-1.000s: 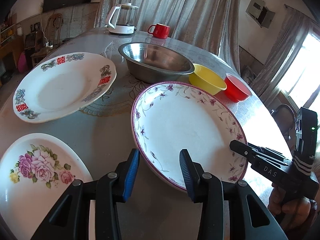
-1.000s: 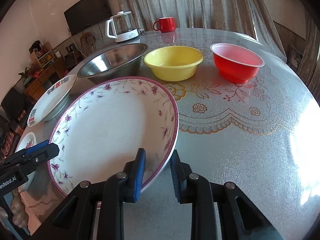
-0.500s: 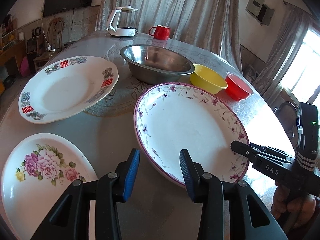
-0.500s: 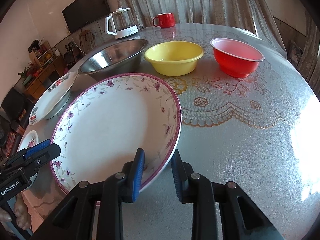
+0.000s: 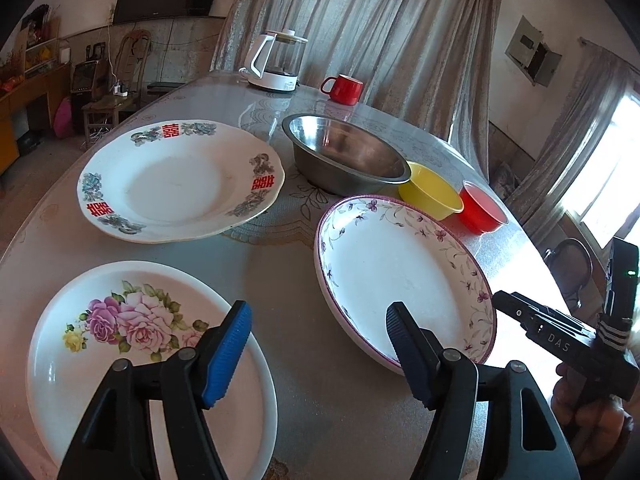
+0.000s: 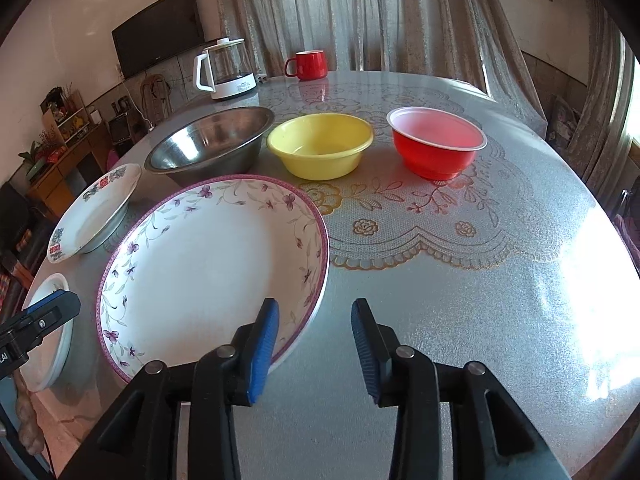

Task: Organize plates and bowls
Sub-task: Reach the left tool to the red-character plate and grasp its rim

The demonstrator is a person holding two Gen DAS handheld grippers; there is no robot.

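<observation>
A white plate with a purple flowered rim (image 5: pixel 400 272) (image 6: pixel 212 272) lies on the table. My left gripper (image 5: pixel 320 354) is opening, with bare table between its jaws. Its left finger hangs over the rose plate (image 5: pixel 132 340) and its right finger over the purple-rimmed plate's near edge. My right gripper (image 6: pixel 316 350) is also opening. The plate's near right rim sits just inside its left pad, and the pads do not press on it. Further back stand a plate with red characters (image 5: pixel 176 176), a steel bowl (image 6: pixel 212 144), a yellow bowl (image 6: pixel 320 148) and a red bowl (image 6: pixel 438 144).
A glass kettle (image 5: pixel 276 64) and a red mug (image 5: pixel 344 88) stand at the table's far side before a curtain. A lace-patterned mat (image 6: pixel 420 220) covers the table to the right. The right gripper body and the hand holding it (image 5: pixel 560 340) show at the right edge.
Both grippers have spread their jaws and let go of the purple-rimmed plate. The left gripper has drawn back to the left, off the plate's rim, and more of the rose plate shows.
</observation>
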